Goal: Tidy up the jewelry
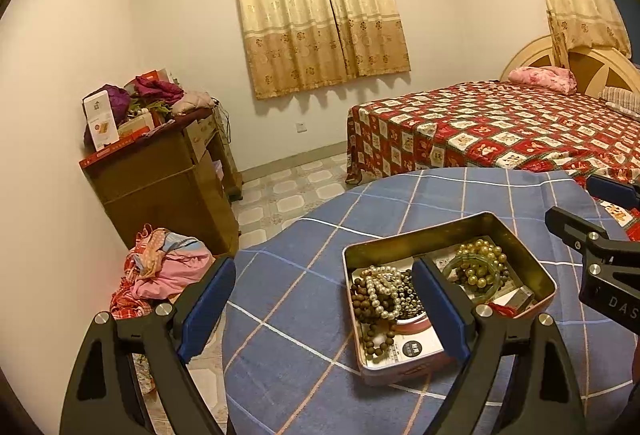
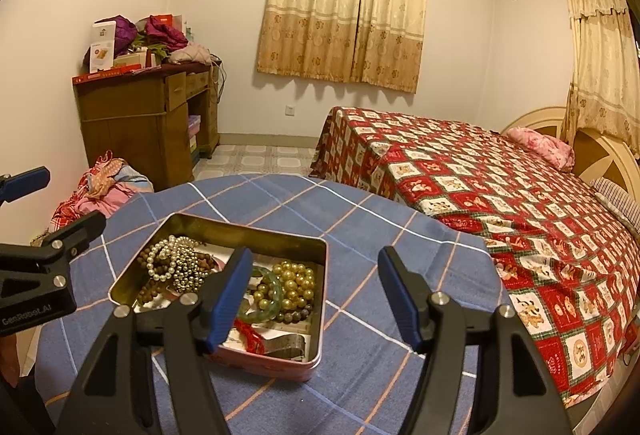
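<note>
Left hand-held gripper (image 1: pixel 324 309): jaws spread wide, nothing between the pads, hovering above the tabletop (image 1: pixel 304 235) at the near-left side of the tin (image 1: pixel 496 225). Right hand-held gripper (image 2: pixel 316 295): jaws likewise apart and empty, left finger poised over the tin's right half, right finger over bare cloth at 3 o'clock of the tin.

Open metal tin resting on the blue checked cloth, lid off. Inside, toward 9 o'clock, white pearl strand (image 1: pixel 382 287) tangled with brown wooden beads (image 1: pixel 374 339); toward 3 o'clock, gold bead bracelet (image 2: pixel 296 281) lying against a green bangle (image 2: pixel 274 295), with a red cord (image 2: pixel 250 335) at the near edge.

Likely trouble: pinching one strand and dragging its tangled neighbours out too; nudging the light tin across the cloth; smooth round beads slipping from the pads; both hand-held grippers crowding one small opening and colliding.
</note>
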Available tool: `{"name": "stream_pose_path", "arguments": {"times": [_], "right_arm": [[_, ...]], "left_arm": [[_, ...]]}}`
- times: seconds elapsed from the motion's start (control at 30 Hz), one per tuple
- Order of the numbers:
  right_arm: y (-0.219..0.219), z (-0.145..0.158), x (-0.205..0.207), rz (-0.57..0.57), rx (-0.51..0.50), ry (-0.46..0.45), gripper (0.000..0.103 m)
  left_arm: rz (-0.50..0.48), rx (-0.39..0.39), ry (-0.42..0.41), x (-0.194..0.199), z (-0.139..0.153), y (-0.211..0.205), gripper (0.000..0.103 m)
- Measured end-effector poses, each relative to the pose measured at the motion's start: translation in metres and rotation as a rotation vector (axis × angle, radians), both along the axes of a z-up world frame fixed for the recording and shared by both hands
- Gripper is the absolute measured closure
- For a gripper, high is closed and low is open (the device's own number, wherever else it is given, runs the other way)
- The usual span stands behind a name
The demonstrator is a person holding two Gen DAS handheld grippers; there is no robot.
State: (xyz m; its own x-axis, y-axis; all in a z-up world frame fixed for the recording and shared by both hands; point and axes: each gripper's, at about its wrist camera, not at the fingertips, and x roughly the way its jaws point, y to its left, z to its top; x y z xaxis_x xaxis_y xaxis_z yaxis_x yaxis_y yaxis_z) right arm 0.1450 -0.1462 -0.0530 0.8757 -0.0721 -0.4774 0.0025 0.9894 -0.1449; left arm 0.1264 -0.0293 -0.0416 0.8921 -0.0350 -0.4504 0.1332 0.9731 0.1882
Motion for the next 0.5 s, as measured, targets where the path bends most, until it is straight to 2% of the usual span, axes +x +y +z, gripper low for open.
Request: {"name": "stream_pose_path", "arguments": {"times": [0.5], "right_arm": [[0.0008,0.0025,0.0005,0.000,0.001,-0.006,0.035]], "left_arm": [[0.032,-0.002,0.011,0.0013,-0.0014,0.0033,0.013]]}}
